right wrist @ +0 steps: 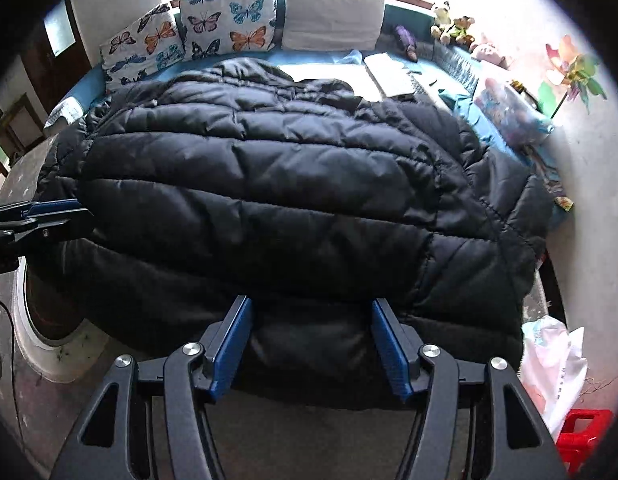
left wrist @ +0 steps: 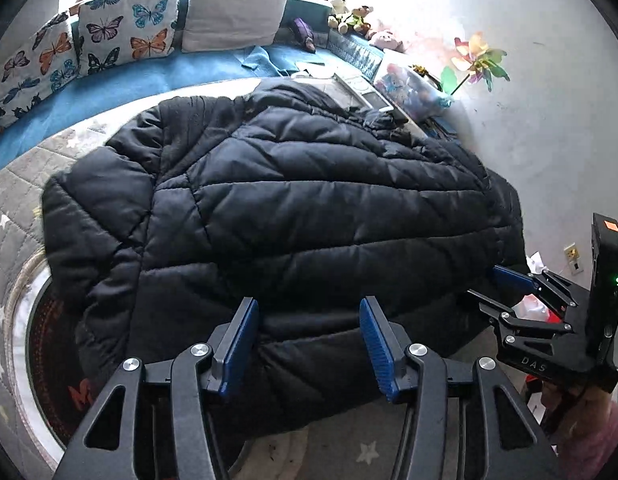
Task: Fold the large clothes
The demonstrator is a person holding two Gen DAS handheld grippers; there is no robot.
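Puffer jacket (left wrist: 293,216) spread flat, long axis sideways, collar toward pillows (left wrist: 125,28); both hand-held grippers (left wrist: 305,344) (right wrist: 309,340) released, empty.

I see a grey star-quilted mat (left wrist: 13,216) on the floor, black puffer jacket (left wrist: 293,216) spread flat on it, round rug (left wrist: 41,360) partly under the jacket's near edge

My left gripper (left wrist: 307,342) has black linkage arms with triangular cut-outs, round silver pivot screws and ribbed blue finger pads (left wrist: 375,344). My right gripper (right wrist: 313,344) is built the same. In the left wrist view, just right of the left gripper, its body carries white "DAS" lettering, an orange sticker and a green light.
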